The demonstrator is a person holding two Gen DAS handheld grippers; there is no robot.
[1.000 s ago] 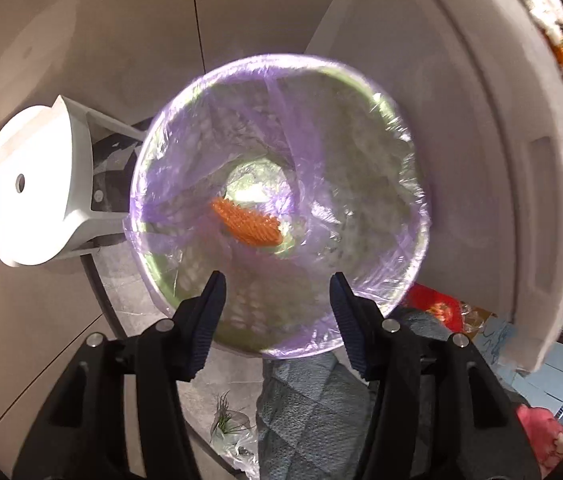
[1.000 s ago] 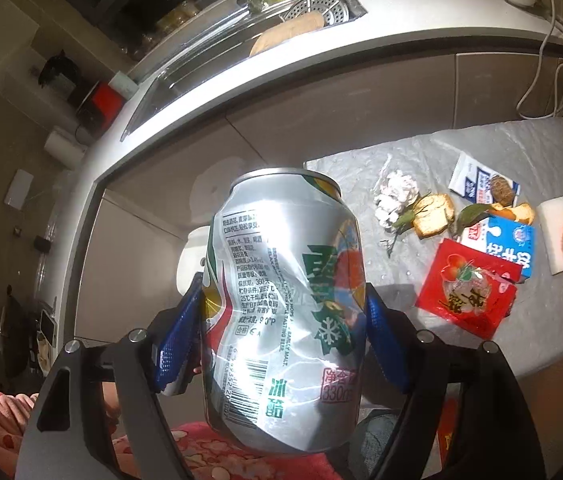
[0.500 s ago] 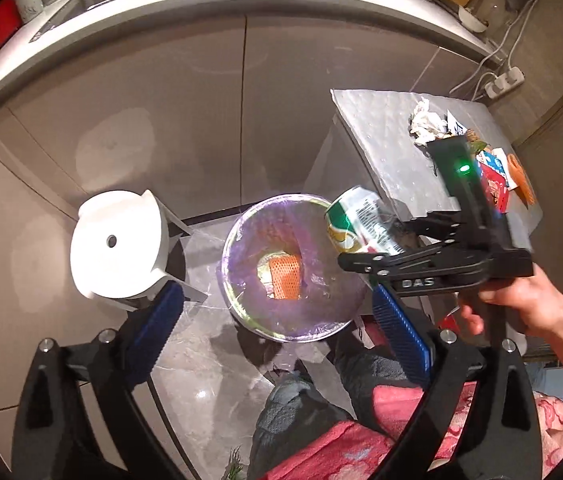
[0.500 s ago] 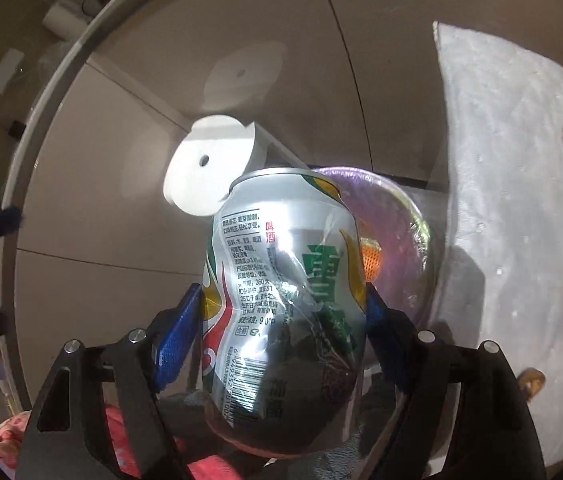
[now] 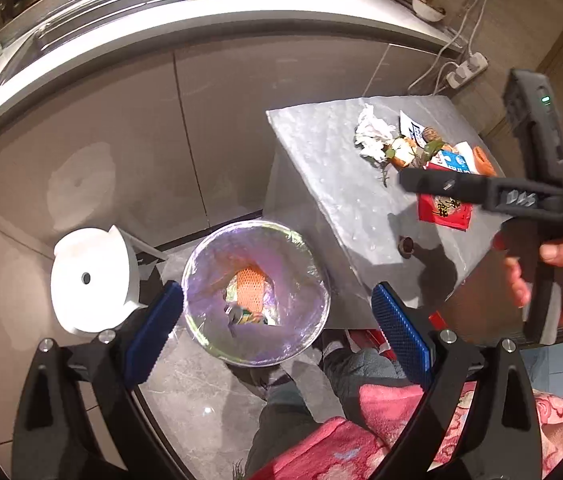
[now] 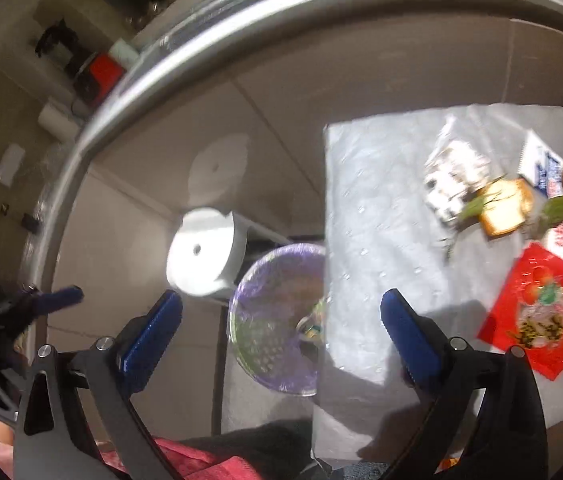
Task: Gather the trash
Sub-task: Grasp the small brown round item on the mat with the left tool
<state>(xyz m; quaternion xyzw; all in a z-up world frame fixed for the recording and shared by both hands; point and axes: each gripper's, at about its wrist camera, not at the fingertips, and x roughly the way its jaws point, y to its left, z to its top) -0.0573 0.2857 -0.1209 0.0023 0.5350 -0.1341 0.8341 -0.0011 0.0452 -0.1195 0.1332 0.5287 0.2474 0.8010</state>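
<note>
The can (image 5: 241,314), no longer clamped, is seen in the bin (image 5: 255,292); right gripper (image 6: 281,330) jaws are opening, left gripper (image 5: 277,318) jaws apart, both empty; wrappers (image 6: 537,312) beside the bin remain uncollected

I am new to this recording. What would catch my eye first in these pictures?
The round bin lined with a purple bag stands on the floor beside the grey table, with an orange net and a can inside. Bright litter lies on the table, most of all a red packet. Both grippers are empty.
</note>
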